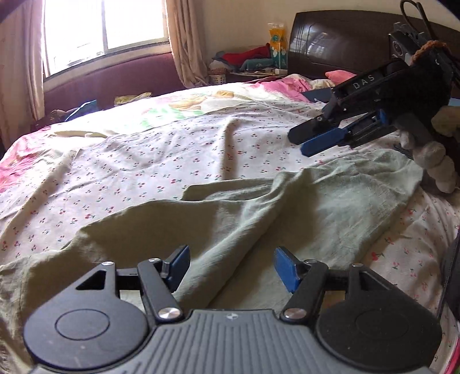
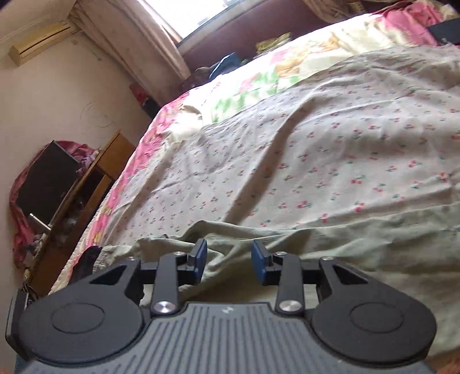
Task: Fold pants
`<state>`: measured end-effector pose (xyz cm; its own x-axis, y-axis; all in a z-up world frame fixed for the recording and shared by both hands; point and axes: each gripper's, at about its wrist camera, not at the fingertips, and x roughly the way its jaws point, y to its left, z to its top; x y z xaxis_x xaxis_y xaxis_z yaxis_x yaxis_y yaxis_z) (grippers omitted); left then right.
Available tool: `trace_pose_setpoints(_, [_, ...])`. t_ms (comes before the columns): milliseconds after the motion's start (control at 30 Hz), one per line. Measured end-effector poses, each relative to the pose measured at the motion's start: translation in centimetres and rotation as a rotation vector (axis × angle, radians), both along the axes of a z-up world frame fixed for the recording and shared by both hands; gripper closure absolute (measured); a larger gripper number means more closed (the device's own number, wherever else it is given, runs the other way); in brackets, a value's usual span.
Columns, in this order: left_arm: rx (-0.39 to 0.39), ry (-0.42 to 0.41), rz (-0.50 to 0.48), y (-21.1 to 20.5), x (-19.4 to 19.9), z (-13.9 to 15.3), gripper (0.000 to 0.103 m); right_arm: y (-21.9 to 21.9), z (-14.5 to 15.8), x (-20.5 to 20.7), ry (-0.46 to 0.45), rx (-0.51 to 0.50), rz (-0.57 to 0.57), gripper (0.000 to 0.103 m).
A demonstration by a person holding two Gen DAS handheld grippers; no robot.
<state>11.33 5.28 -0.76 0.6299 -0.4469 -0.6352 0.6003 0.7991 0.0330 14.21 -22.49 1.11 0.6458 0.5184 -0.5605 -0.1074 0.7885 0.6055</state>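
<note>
The pale green pants (image 1: 230, 213) lie rumpled across the near part of the bed, on a cherry-print sheet (image 1: 138, 161). My left gripper (image 1: 231, 266) is open and empty, its blue pads just above the pants near the middle fold. My right gripper (image 1: 303, 142) shows in the left wrist view at the upper right, held by a gloved hand, hovering above the far right end of the pants with its jaws a little apart. In the right wrist view the right gripper (image 2: 229, 260) is open and empty above the pants (image 2: 330, 253).
A dark wooden headboard (image 1: 339, 43) stands at the back right, with pink bedding and clothes piled beside it. A window with curtains (image 1: 103, 26) is behind the bed. A wooden cabinet (image 2: 86, 184) with a dark box stands at the bed's left side.
</note>
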Motion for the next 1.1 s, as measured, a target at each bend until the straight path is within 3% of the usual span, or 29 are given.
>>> trace_pose_setpoints(133, [-0.005, 0.010, 0.092, 3.0, 1.8, -1.0, 0.026, 7.4, -2.1, 7.7, -0.004, 0.015, 0.227, 0.067])
trace_pose_setpoints(233, [-0.026, 0.020, 0.120, 4.9, 2.9, -1.3, 0.026, 10.2, -4.7, 11.1, 0.098, 0.068, 0.344, 0.067])
trace_pose_setpoints(400, [-0.075, 0.022, 0.120, 6.5, 3.9, -1.8, 0.026, 11.9, -7.1, 11.2, 0.212, 0.085, 0.502, 0.067])
trace_pose_setpoints(467, [-0.093, 0.030, 0.115, 6.6, 4.2, -2.1, 0.026, 12.1, -7.3, 11.1, 0.210, 0.096, 0.533, 0.067])
trace_pose_setpoints(767, [-0.077, 0.037, 0.111, 7.2, 4.2, -2.8, 0.026, 15.2, -7.0, 14.2, 0.153, 0.231, 0.538, 0.066])
trace_pose_setpoints(933, [-0.071, 0.054, 0.128, 7.1, 5.9, -3.6, 0.026, 13.5, -6.6, 19.0, 0.127, 0.376, 0.361, 0.066])
trace_pose_setpoints(1033, [-0.056, 0.054, 0.154, 6.9, 6.6, -4.0, 0.026, 12.9, -6.6, 21.3, 0.114, 0.330, 0.259, 0.066])
trace_pose_setpoints(1100, [-0.070, 0.042, 0.147, 7.1, 6.2, -3.6, 0.026, 12.8, -6.0, 21.0, 0.093, 0.295, 0.279, 0.066])
